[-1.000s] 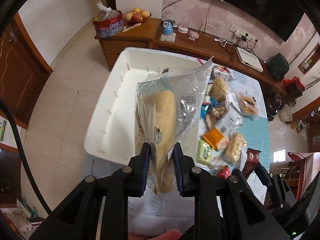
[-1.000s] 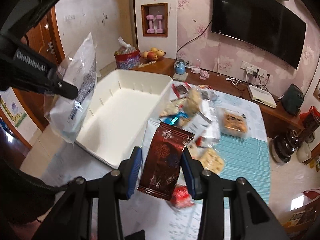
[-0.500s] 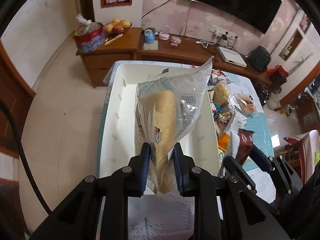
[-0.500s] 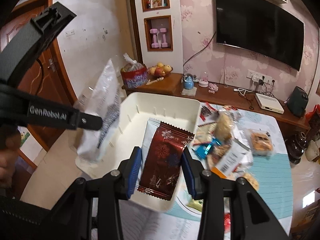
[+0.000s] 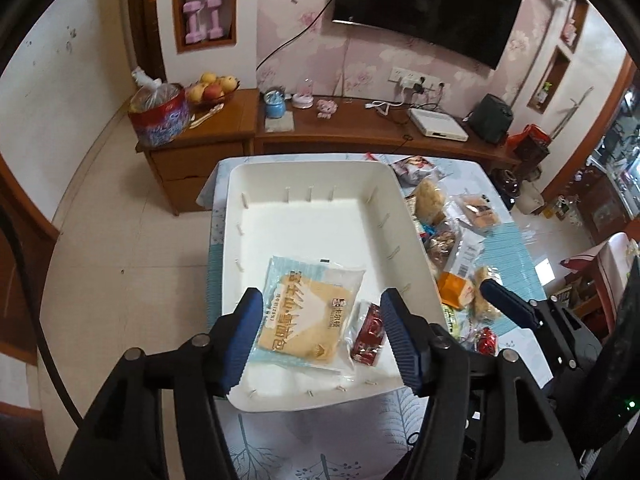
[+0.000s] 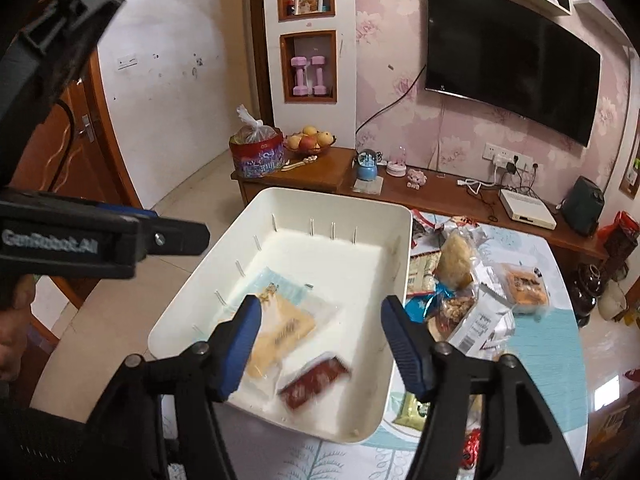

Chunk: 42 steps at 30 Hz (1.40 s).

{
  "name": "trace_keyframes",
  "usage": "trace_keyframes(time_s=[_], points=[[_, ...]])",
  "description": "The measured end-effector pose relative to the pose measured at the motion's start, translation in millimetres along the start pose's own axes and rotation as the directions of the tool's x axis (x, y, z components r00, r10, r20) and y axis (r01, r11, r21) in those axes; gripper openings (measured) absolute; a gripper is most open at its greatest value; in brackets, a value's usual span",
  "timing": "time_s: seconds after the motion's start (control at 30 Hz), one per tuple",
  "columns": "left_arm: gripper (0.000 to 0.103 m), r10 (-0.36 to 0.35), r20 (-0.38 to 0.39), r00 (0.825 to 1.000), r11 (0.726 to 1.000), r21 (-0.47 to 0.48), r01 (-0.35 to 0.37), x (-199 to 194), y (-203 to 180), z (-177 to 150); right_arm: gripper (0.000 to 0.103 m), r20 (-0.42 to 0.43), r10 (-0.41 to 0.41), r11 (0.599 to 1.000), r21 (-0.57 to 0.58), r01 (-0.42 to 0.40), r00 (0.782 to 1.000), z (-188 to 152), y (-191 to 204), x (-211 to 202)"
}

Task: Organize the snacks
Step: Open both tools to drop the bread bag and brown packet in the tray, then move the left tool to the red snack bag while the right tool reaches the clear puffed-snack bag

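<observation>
The white bin [image 5: 312,216] is sitting mid-frame on the tabletop [image 5: 516,248], its far half bare. Both the left claw [image 5: 322,338] and right claw [image 6: 320,344], jaws just opening, are hovering empty above the bread packet [image 5: 310,316] and red packet [image 6: 314,380] lying inside.

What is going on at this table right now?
A person is sorting snacks into a white bin. Both the left gripper and right gripper have just been opening, with nothing between their jaws. A bread packet and a dark red packet lie inside; more snacks wait beside it.
</observation>
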<state>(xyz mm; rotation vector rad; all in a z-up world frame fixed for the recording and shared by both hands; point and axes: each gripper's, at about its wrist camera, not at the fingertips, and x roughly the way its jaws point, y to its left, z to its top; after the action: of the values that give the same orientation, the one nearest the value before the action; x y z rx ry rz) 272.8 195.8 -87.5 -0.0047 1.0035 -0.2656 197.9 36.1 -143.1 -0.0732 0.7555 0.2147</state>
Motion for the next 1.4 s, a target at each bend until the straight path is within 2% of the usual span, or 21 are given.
trace_keyframes(time_s=[0.33,0.57,0.73,0.83,0.9,1.0,1.17,1.4], points=[[0.06,-0.007,0.014,1.0,1.0,0.0,0.007,-15.8,-20.6,-13.1,0.064,-0.048,0.007,0.998,0.057,-0.004,0.999,-19.5,-15.7,-23.3],[0.06,-0.027,0.031,0.999,1.0,-0.012,0.028,-28.1,-47.2,-28.3,0.064,-0.105,-0.002,0.992,0.124,0.016,0.994,-38.4,-45.6,-45.1],[0.06,-0.047,0.054,0.997,0.999,-0.023,0.048,-34.5,-71.6,-39.5,0.064,-0.137,-0.013,0.991,0.13,0.031,0.991,-45.4,-69.3,-60.6],[0.06,-0.074,0.044,0.996,0.996,-0.038,0.076,-31.0,-83.3,-43.6,0.064,-0.143,-0.021,0.99,0.133,0.04,0.989,-47.7,-82.9,-70.1],[0.066,-0.091,0.02,0.996,0.995,-0.041,0.092,-25.1,-93.2,-46.2,0.064,-0.146,-0.029,0.99,0.129,0.048,0.989,-49.8,-91.8,-76.7],[0.067,-0.112,0.013,0.994,0.992,-0.06,0.112,-20.2,-105.7,-50.1,0.064,-0.161,-0.044,0.991,0.118,0.063,0.986,-53.0,-106.8,-84.5],[0.068,-0.125,-0.002,0.992,0.989,-0.081,0.125,-9.8,-130.8,-58.6,0.064,-0.195,-0.045,0.992,0.106,0.067,0.98,-61.5,-130.9,-93.2],[0.075,-0.129,-0.036,0.991,0.986,-0.111,0.124,10.3,-165.4,-71.0,0.064,-0.238,-0.039,0.987,0.142,0.075,0.97,-76.8,-172.2,-95.2]])
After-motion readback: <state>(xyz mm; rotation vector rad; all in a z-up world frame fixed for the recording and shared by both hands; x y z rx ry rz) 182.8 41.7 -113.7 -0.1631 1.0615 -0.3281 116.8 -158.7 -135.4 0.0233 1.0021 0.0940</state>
